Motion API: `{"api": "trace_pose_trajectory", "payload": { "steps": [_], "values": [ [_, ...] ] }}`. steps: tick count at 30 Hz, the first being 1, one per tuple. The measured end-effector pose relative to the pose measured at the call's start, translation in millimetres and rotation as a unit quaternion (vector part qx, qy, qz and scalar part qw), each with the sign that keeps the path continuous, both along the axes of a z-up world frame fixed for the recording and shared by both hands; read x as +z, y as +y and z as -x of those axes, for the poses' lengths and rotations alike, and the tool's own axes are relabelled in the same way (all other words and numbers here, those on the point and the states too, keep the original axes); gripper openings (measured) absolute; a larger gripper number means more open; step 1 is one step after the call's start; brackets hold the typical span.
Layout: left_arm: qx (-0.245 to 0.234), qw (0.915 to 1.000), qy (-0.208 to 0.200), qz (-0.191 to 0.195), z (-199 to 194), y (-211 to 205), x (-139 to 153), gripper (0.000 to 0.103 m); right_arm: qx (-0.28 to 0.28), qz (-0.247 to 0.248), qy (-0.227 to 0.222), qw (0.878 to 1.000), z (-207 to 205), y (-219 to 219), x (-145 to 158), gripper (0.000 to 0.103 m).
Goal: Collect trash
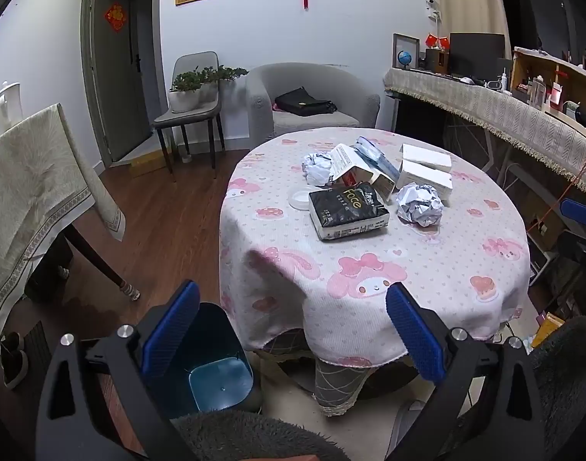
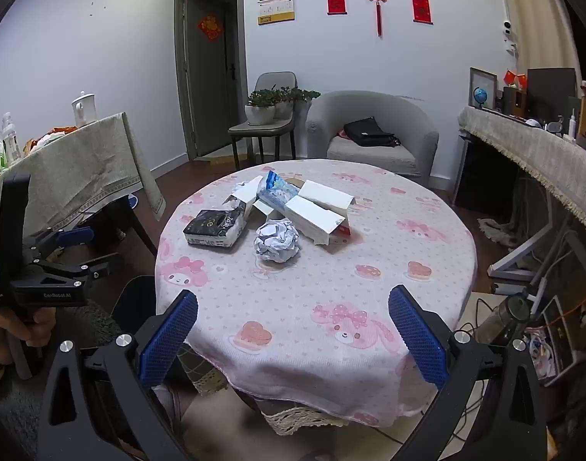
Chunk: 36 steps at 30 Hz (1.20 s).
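Note:
A round table in a pink cartoon cloth carries the trash. On it lie two crumpled paper balls, a black tissue pack, white cartons, a blue plastic wrapper and a white lid. A blue bin stands on the floor by the table's near left side. My left gripper hangs open before the table edge, holding nothing. My right gripper is open and empty too, short of the nearest paper ball and black pack.
A grey armchair with a black bag and a chair with potted plants stand behind the table. A cloth-covered side table is on the left, a long covered desk on the right. Cables and clutter lie on the right floor.

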<state>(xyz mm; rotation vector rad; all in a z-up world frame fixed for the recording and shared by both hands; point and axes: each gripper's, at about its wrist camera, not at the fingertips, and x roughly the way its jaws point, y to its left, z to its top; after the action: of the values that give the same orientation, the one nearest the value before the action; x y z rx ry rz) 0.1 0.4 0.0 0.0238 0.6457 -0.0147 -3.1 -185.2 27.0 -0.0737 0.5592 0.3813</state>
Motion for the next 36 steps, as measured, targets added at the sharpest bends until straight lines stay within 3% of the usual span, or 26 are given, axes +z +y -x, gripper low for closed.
{"api": "trace_pose_trajectory", "payload": {
  "steps": [36],
  "values": [
    [0.001,1.0000,-0.001,0.000,0.3,0.0,0.1,0.099,0.000,0.006,0.003,1.000,-1.1,4.6,-3.3,0.100]
  ]
}}
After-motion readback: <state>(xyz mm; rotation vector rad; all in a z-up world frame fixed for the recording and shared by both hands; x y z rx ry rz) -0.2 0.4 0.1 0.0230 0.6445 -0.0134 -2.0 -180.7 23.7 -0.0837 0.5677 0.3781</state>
